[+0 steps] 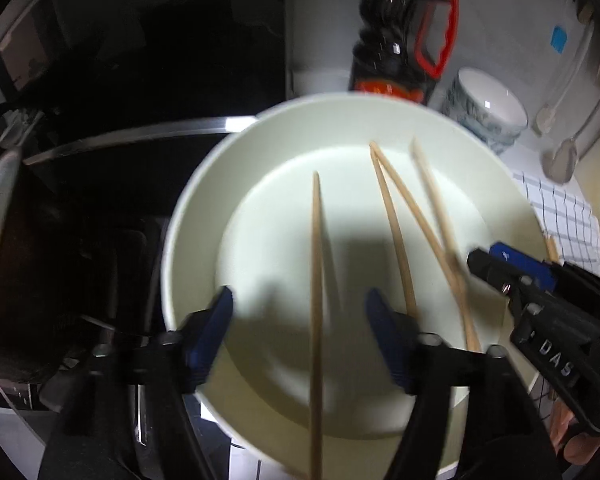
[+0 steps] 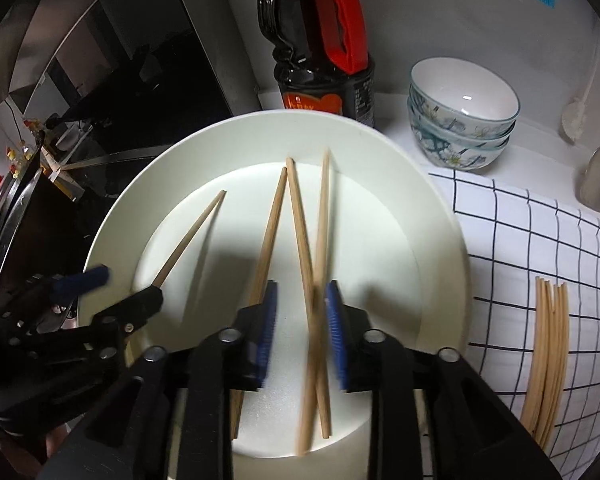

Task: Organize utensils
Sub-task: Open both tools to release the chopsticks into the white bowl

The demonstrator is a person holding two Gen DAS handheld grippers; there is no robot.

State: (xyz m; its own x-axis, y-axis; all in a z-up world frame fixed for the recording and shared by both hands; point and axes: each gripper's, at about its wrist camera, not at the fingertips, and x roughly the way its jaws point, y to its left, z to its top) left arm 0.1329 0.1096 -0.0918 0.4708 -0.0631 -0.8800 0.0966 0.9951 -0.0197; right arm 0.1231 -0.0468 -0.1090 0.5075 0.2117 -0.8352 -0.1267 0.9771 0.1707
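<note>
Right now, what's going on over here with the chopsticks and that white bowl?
A person is sorting chopsticks with a handheld gripper in each hand. Four loose chopsticks lie in the white bowl. The left gripper is open, with one chopstick between its fingers, not pinched. The right gripper stands partly open around two crossed chopsticks, not clamped. A bundle of chopsticks already lies on the checked cloth beside the bowl.
</note>
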